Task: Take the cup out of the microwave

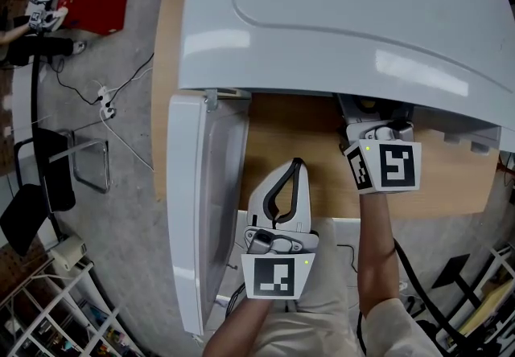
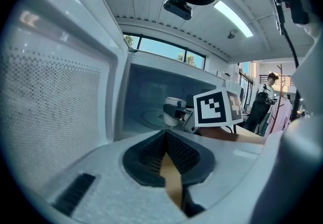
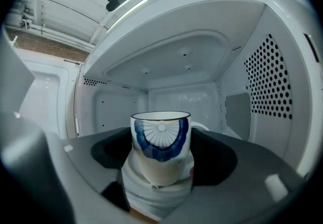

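Head view, looking steeply down: a white microwave [image 1: 346, 18] sits on a wooden counter [image 1: 451, 178]. Its door [image 1: 197, 219] is swung open at 9 o'clock. The right gripper [image 1: 378, 142] reaches into the cavity at 1 o'clock. The left gripper [image 1: 294, 170] hovers over the counter at 6 o'clock, its fingers pressed together on nothing.

Right gripper view: a white cup [image 3: 160, 147] with a blue fan pattern stands upright inside the microwave, centred between the fingers. The fingers are spread wide and flank it at 9 and 3 o'clock. The cup's handle shows on its 3 o'clock side.
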{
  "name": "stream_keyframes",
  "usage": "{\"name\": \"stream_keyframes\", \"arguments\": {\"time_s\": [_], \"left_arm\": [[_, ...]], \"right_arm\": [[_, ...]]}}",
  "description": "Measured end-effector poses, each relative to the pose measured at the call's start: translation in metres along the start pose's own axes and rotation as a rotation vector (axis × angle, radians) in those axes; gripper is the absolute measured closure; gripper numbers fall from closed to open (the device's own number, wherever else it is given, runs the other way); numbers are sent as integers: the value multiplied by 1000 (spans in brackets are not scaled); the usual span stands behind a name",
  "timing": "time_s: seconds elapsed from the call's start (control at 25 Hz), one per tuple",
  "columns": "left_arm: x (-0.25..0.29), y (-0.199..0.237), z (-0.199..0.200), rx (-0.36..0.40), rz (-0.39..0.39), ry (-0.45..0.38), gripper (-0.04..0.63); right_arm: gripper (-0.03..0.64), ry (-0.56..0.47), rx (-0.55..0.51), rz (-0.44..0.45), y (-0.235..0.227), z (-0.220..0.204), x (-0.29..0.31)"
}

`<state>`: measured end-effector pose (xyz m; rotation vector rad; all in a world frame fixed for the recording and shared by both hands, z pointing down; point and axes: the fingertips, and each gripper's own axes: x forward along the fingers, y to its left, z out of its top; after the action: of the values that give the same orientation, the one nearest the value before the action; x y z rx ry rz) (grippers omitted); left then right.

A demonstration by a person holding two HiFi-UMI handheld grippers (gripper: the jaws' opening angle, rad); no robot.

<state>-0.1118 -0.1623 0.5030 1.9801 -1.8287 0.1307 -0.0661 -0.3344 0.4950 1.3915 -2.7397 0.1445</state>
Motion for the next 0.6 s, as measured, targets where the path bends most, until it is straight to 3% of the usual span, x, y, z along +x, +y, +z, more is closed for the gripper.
{"name": "stream_keyframes", "arguments": {"time_s": [0.6], "left_arm": [[-2, -6, 9, -2, 4, -29, 594]], "right_arm": [[252, 2, 59, 40, 19, 19, -70]]}}
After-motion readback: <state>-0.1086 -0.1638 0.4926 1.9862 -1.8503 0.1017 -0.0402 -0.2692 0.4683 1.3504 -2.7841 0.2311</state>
